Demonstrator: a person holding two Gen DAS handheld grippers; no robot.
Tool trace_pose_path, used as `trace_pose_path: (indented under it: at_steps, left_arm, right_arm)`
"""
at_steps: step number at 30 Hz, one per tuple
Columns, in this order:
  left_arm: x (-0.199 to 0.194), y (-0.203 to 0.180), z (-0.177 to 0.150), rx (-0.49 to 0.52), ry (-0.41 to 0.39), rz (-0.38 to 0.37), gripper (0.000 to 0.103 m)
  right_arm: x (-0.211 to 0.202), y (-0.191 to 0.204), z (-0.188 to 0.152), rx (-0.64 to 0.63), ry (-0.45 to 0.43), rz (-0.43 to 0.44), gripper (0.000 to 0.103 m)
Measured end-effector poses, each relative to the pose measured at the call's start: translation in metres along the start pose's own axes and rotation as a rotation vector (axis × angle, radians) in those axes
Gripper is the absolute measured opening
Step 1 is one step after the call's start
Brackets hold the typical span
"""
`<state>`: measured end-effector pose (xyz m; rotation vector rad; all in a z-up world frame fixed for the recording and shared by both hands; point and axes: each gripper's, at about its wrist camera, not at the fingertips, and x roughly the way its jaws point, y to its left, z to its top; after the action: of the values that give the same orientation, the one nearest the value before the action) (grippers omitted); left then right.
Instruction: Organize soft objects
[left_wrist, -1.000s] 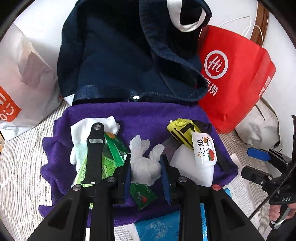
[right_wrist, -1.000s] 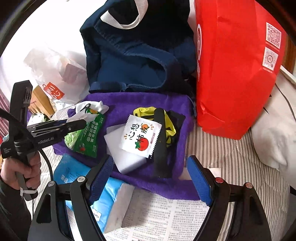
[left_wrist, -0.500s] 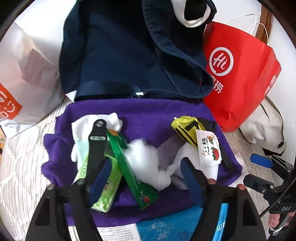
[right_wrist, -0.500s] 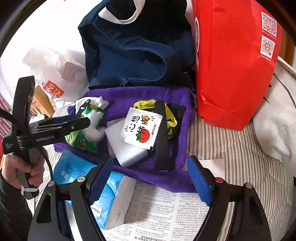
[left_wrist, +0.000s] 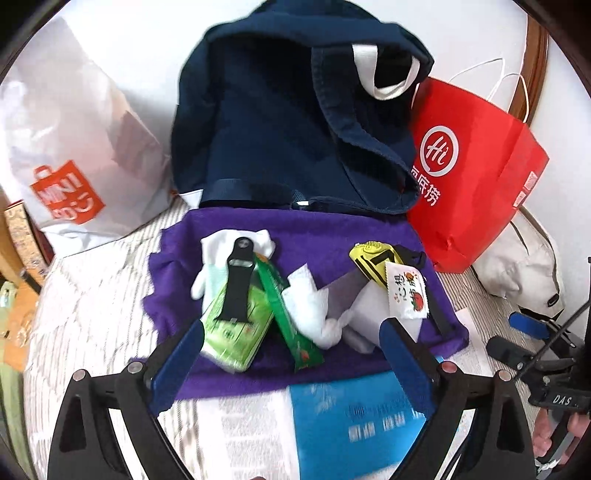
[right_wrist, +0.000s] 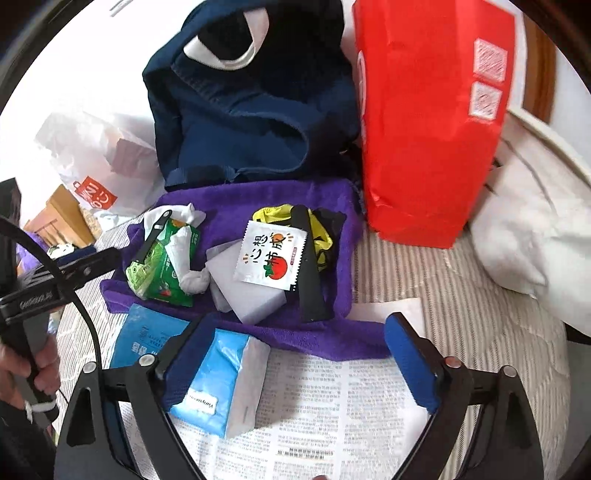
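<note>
Over the near edge of the purple towel: both grippers hang tilted steeply downward, pointing at the clutter on it.
Left gripper (left_wrist: 291, 336): jaws spread wide, having just been opening; nothing pinched. The crumpled white tissue (left_wrist: 314, 310) lies free between the blue pads, touching neither.
Left hand (right_wrist: 26, 365): wraps the gripper's handle at the left edge of the right wrist view, knuckles outward, a cable looping above it.
Right gripper (right_wrist: 295, 347): jaws also wide, having just been opening further; empty. They straddle the towel's near edge, above a blue tissue pack (right_wrist: 218, 384) and newspaper (right_wrist: 332, 413).
Right hand (left_wrist: 554, 435): only fingers show, low at the right rim of the left wrist view, on the handle.
Purple towel (left_wrist: 332, 236): spread on a striped bed surface (right_wrist: 424, 280), its far edge against a navy bag (left_wrist: 266, 129).
Towel's left part: white glove (left_wrist: 221, 251), black watch strap (left_wrist: 240, 280) lying over a green wipes packet (left_wrist: 240, 332), green sachet (left_wrist: 288, 314) beside the tissue.
Towel's right part: white foam block (right_wrist: 251, 284), tomato-print sachet (right_wrist: 269, 254), yellow-black item (right_wrist: 317, 229).
Around: red paper bag (left_wrist: 476, 173) to the right, white shopping bag (left_wrist: 74, 147) to the left.
</note>
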<state>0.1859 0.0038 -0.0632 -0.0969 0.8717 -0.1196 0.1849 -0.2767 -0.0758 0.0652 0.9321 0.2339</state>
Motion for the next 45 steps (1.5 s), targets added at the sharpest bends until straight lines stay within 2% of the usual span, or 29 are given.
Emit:
trace_pose_path:
  at_steps: [2, 9, 19, 29, 37, 45]
  left_arm:
    - [-0.011, 0.001, -0.005, -0.005, -0.01, 0.01, 0.098]
    - [-0.059, -0.004, -0.029, -0.006, -0.028, 0.032, 0.101]
    - [-0.117, -0.015, -0.062, -0.019, -0.064, 0.072, 0.101]
    - [-0.142, -0.034, -0.089, -0.018, -0.059, 0.092, 0.101]
    - [-0.16, -0.04, -0.092, -0.051, -0.083, 0.099, 0.101]
    - [-0.16, -0.034, -0.097, -0.073, -0.072, 0.107, 0.101]
  right_arm:
    - [-0.009, 0.001, -0.002, 0.004, -0.003, -0.018, 0.1]
    - [-0.044, 0.009, -0.02, 0.0, -0.001, -0.085, 0.103]
    - [-0.097, 0.017, -0.055, 0.008, -0.017, -0.079, 0.103]
    - [-0.129, 0.018, -0.081, -0.011, -0.03, -0.089, 0.103]
    - [-0.138, 0.022, -0.09, -0.033, -0.024, -0.094, 0.103]
    - [-0.144, 0.02, -0.092, -0.02, -0.03, -0.107, 0.103]
